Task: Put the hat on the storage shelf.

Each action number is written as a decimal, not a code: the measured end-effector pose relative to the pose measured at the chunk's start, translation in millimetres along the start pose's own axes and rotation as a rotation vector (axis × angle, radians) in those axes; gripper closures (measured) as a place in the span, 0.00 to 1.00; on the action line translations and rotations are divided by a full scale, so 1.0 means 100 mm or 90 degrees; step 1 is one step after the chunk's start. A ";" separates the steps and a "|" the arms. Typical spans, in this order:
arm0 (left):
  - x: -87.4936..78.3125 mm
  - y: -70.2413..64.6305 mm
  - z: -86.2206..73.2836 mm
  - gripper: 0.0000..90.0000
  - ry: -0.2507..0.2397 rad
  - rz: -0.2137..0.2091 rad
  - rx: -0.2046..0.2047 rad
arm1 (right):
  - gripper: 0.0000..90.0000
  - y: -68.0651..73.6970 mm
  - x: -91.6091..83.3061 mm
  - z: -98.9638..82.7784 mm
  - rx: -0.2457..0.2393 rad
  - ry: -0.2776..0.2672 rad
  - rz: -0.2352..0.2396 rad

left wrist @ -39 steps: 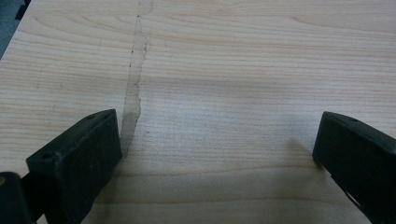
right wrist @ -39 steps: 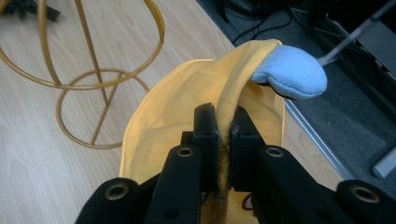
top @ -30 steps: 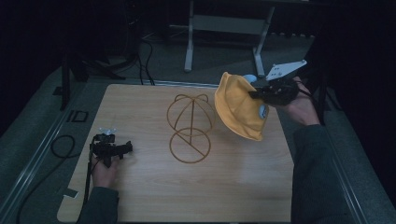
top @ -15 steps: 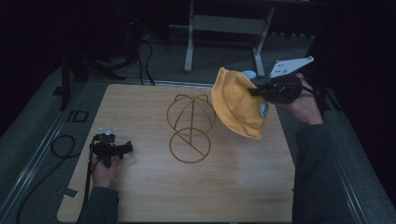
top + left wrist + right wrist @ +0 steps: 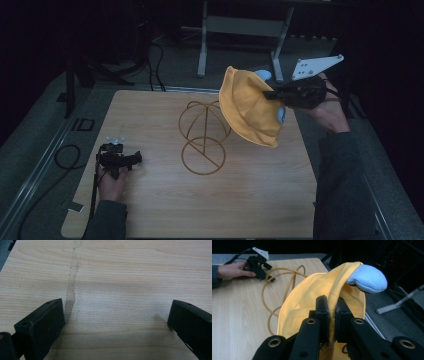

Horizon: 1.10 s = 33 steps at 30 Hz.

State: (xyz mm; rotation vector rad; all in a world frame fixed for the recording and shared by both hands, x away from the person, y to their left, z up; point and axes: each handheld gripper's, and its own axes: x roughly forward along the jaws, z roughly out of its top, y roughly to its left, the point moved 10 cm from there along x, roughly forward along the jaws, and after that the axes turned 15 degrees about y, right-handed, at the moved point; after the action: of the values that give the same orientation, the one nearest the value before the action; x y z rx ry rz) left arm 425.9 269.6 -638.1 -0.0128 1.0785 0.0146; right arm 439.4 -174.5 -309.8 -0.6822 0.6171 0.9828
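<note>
- Yellow fabric first, in the high view: the hat (image 5: 248,111) hangs in the air from the right gripper (image 5: 274,94), just to the right of the wire hat stand (image 5: 204,134) on the wooden table (image 5: 150,210), with its brim overlapping the dome's right side in the picture. The hat looks to be headed for that stand. The stand appears light and thin, so I judge that the drooping lower brim could catch a wire loop and drag or tip it if the hat comes across low.
- High view again: the left gripper (image 5: 131,160) rests on the table well apart from the stand, so nothing steadies the base should the hat snag.
- Left gripper view: its jaws stand spread wide over bare wood with nothing between them; no help is ready if the stand shifts.
- Right gripper view: the jaws are pinched tight on one thin fold of the hat's brim (image 5: 333,315), with a pale blue ear (image 5: 367,279) sticking out above. Such a narrow bite on soft cloth could slip, or let the hat swing and twist, so the crown's opening may face wrongly and land lopsided on the dome.
</note>
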 end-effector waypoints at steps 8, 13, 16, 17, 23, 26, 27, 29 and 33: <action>0.00 0.00 0.00 0.01 -0.001 0.000 -0.001 | 0.94 0.12 -0.03 0.12 -0.025 -0.023 0.016; 0.00 0.00 0.00 0.01 0.000 0.000 0.000 | 0.94 0.18 -0.04 0.20 -0.035 -0.036 0.027; 0.00 0.00 0.00 0.01 0.000 0.000 0.000 | 0.94 0.21 -0.03 0.26 -0.040 -0.047 0.033; 0.00 0.00 0.00 0.01 0.000 0.000 0.001 | 0.94 0.22 -0.03 0.27 -0.040 -0.048 0.035; 0.00 0.00 0.00 0.01 -0.001 0.000 -0.001 | 0.94 0.26 0.07 0.37 -0.044 -0.051 0.042; 0.00 0.00 0.00 0.01 -0.001 0.000 -0.001 | 0.94 0.26 0.16 0.41 -0.043 -0.044 0.038; 0.00 0.00 0.00 0.01 -0.001 0.000 -0.001 | 0.94 0.27 0.19 0.41 -0.040 -0.040 0.038; 0.00 0.00 0.00 0.01 -0.001 0.000 -0.001 | 0.94 0.28 0.25 0.43 -0.041 -0.035 0.037; 0.00 0.00 0.00 0.01 -0.001 0.000 -0.001 | 0.94 0.28 0.34 0.47 -0.039 -0.027 0.033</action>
State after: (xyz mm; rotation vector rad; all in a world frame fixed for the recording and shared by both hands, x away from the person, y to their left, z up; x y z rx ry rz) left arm 426.2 269.4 -638.1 -0.0148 1.0766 0.0151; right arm 436.2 -110.3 -311.4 -0.7003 0.5709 1.0649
